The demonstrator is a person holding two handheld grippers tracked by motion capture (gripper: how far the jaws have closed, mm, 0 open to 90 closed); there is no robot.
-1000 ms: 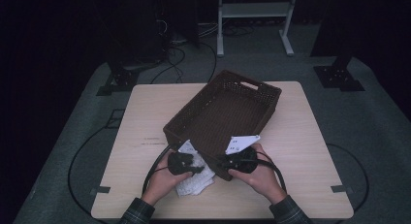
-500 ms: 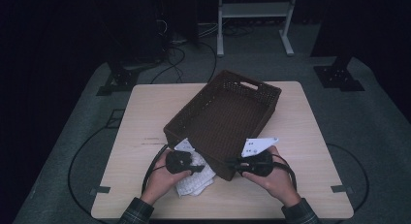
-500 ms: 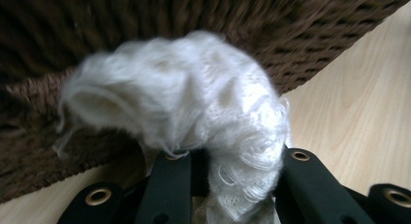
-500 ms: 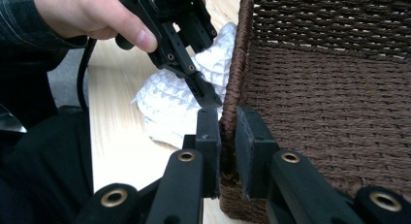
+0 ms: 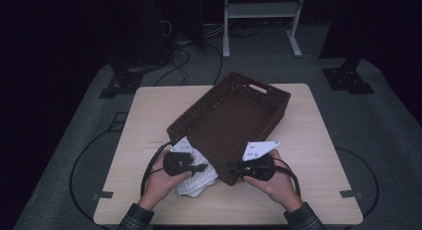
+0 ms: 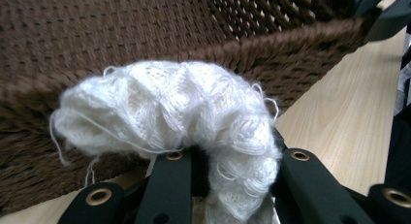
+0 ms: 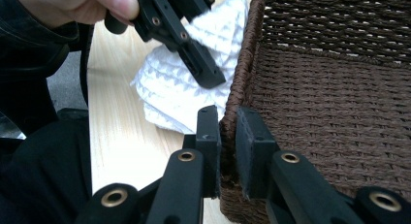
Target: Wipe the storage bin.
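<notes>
Left gripper [image 5: 201, 167] pinches the white knitted cloth [image 5: 198, 178] — in the left gripper view [image 6: 228, 185] its two black jaws press into a bunched fold of the cloth [image 6: 165, 107], which bulges up over the jaw tips, loose threads hanging off one end. From above, the cloth sits on the table [image 5: 149, 120] just outside the near-left corner of the brown wicker basket [image 5: 234, 115], touching its wall, partly under the left hand [image 5: 161, 177].

Right gripper [image 5: 233, 166] clamps the basket's near rim — in the right gripper view [image 7: 228, 136] one jaw is on the outer side of the woven wall [image 7: 232, 88], the other on the inner side, pads pressed against the weave. Its jaws have just been closing, with the rim between them. That view also shows the left gripper [image 7: 194, 54] farther off, over the cloth [image 7: 194, 83] beside the basket's outer wall.

Right hand [image 5: 276, 182] holds its gripper at the basket's near edge; the two grippers point toward each other, near but apart. Basket lies diagonal on the table, with a handle slot in its far wall.
</notes>
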